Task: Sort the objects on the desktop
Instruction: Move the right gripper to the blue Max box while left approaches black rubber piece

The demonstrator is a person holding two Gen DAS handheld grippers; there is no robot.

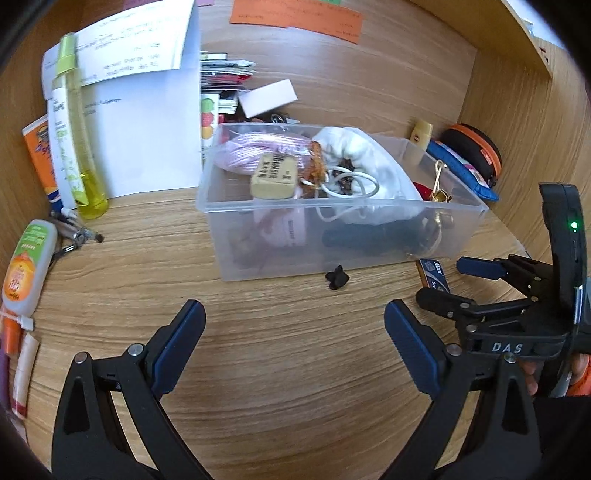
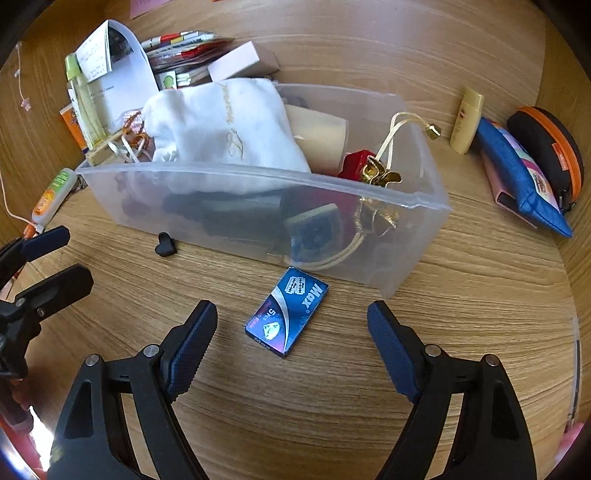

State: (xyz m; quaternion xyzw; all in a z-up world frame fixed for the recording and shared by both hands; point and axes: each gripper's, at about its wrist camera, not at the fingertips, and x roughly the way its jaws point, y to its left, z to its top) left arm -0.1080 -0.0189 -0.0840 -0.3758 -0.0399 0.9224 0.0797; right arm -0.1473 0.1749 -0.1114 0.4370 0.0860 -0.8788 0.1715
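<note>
a light wood-grain desktop (image 1: 280,369) is filling the lower part of both views, its grain running crosswise. a back panel (image 1: 369,74) of matching wood is rising behind it, and a side panel (image 1: 524,122) of the same wood is closing the right end, forming an alcove. coloured paper notes, one of them orange (image 1: 295,16), are hanging on the back panel. soft, even light is falling across the surface.

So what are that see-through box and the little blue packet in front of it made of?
The clear rectangular storage box looks like frosted, semi-matte plastic: its contents show blurred through the walls. The small blue "Max" packet seems to be glossy printed cardboard, with foil-like reflections.
</note>
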